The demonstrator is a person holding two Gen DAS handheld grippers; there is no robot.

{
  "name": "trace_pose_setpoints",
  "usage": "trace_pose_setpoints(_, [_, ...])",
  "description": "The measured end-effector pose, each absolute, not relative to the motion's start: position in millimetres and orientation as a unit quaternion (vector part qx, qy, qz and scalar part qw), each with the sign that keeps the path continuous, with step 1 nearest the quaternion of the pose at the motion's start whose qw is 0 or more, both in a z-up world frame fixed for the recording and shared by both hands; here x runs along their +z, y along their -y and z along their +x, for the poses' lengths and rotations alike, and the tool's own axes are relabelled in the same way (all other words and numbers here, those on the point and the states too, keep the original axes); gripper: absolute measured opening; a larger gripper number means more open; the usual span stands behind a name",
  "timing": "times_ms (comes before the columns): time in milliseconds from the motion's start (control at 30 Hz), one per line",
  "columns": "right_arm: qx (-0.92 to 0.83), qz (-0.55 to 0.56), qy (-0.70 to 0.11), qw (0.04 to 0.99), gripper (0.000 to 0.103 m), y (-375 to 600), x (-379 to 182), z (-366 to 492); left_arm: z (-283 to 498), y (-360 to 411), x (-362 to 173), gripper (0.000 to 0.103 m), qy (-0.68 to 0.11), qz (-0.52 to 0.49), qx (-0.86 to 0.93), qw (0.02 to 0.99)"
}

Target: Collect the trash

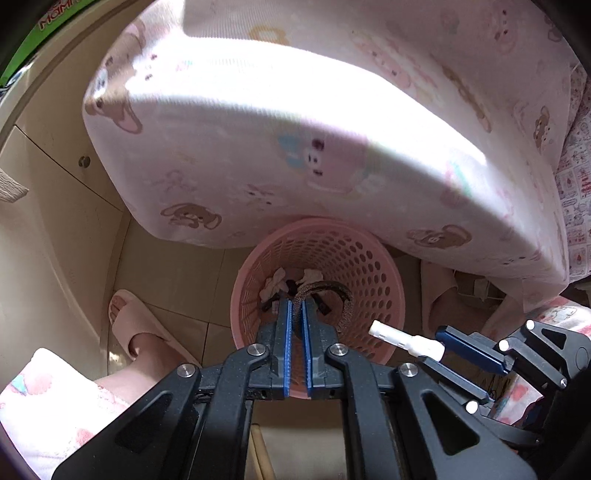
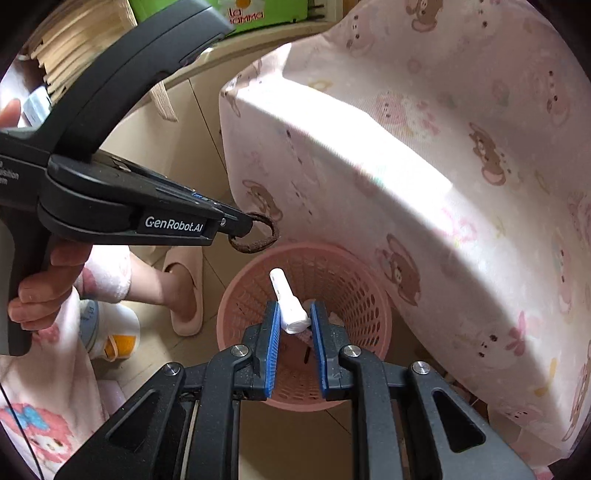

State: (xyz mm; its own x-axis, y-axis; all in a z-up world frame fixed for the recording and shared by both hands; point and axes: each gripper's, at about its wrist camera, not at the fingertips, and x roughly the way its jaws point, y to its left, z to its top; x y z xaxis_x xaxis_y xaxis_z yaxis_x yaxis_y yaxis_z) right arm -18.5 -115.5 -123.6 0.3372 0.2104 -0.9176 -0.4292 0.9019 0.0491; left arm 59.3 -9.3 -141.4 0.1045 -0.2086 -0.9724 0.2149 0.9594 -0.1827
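At the far left a cream cabinet point(image 1: 55, 192) with a small round knob point(image 1: 85, 161) stood against the beige tiled floor point(image 1: 177, 269), and a green box point(image 2: 266, 11) sat up on a ledge behind it. On the tiles a person's foot in a pale pink slipper point(image 1: 129, 317) stood just left of the pink perforated basket point(image 1: 384, 280), which sat on the floor partly under the overhanging corner of a mattress in a pink bear-print sheet point(image 1: 295, 129). Crumpled white paper point(image 1: 277, 280) already lay at the bottom of the basket. The left gripper point(image 1: 297, 306) pointed steeply down over the basket's mouth, its blue pads pressed together on a dark brown loop point(image 1: 341, 302) that hung out beyond the tips. To its right, the right gripper point(image 2: 293, 317) also hung above the basket, its jaws clamped on the thick end of a small white plastic tube point(image 2: 288, 299), whose narrow end stuck out forward over the opening. Sunlight fell in a bright band across the mattress side, and printed fabric point(image 1: 576, 206) showed at the far right edge.
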Motion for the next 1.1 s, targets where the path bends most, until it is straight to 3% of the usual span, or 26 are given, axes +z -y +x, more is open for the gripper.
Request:
trace_pose_setpoints(233, [0.171,-0.095,-0.605,0.772,0.019,121.1,-172.8,-10.4,58.9,8.5,-184.3,0.005,-0.707,-0.017,-0.131,0.695])
trace_pose_setpoints(533, [0.169,-0.110,-0.623,0.756,0.019,121.6,-193.8,-9.2,60.4,14.2,-201.7,0.007,-0.727,-0.014,-0.122,0.675])
trace_pose_setpoints(833, [0.170,-0.115,-0.624,0.754,0.019,115.6,-197.3,-9.6,60.5,12.7,-199.8,0.025,-0.725,-0.015,-0.120,0.678])
trace_pose_setpoints(933, [0.166,-0.110,-0.631,0.750,0.020,117.6,-198.8,-7.5,60.8,11.2,-198.7,0.038,-0.723,-0.016,-0.117,0.680])
trace_pose_setpoints(1033, [0.165,-0.100,-0.632,0.751,0.032,121.2,-198.5,-5.6,61.6,9.5,-194.9,0.040,-0.718,-0.014,-0.112,0.686])
trace_pose_setpoints(1100, [0.161,-0.098,-0.627,0.756,0.047,123.3,-194.7,-5.4,62.2,8.0,-189.4,0.043,-0.710,-0.011,-0.108,0.695])
